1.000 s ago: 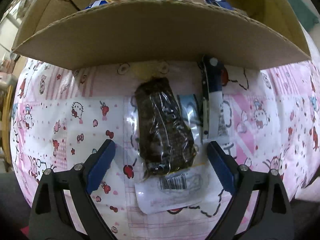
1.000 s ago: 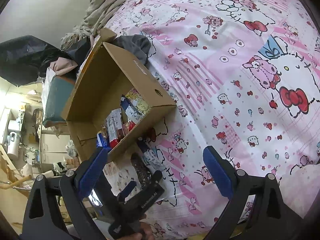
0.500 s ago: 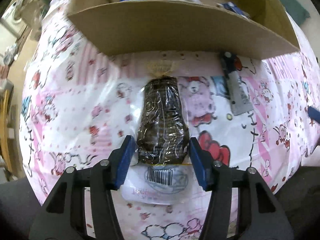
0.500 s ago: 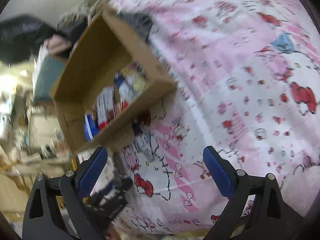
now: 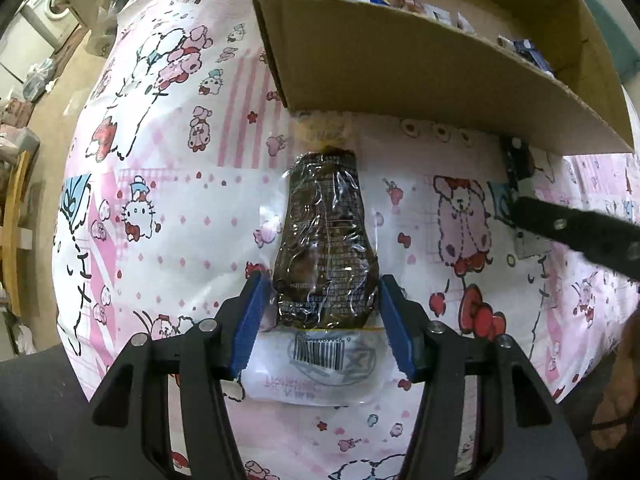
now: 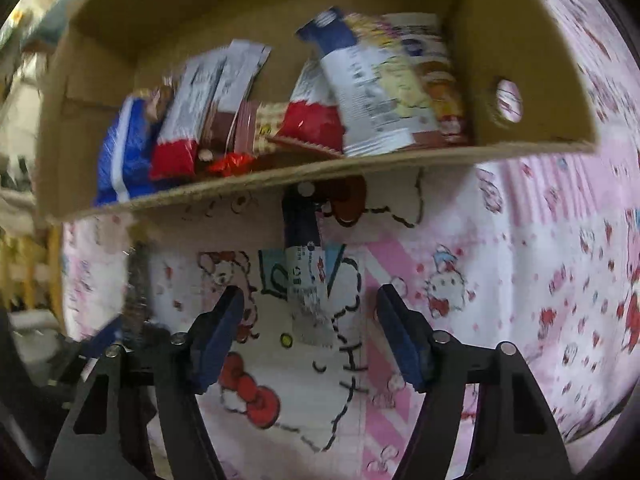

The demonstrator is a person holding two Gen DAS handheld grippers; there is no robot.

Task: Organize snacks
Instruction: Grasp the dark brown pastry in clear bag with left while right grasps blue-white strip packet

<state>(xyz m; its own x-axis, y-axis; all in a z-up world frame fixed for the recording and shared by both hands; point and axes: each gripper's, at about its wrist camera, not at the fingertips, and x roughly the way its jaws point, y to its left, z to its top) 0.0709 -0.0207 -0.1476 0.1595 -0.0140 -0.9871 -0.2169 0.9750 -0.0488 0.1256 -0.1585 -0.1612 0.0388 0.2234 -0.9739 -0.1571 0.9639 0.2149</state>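
The left claw (image 5: 320, 316) pinches the dark pack (image 5: 326, 240), jaws easing apart. Its long axis points at the box (image 5: 400, 76). The right claw (image 6: 310, 336) is closing, pads seemingly clear, over 1 stick pack (image 6: 306, 276) just below the box.

Dark snack in clear wrapper (image 5: 326, 240), barcode end nearest the camera, lying flat on the patterned bed sheet before the cardboard box (image 5: 400, 72); slim blue-and-white packet (image 6: 306, 276) beside it; assorted packets (image 6: 248, 120) inside the box.

Cartoon-print pink bedsheet (image 5: 180, 208) — washing machine (image 5: 44, 12)
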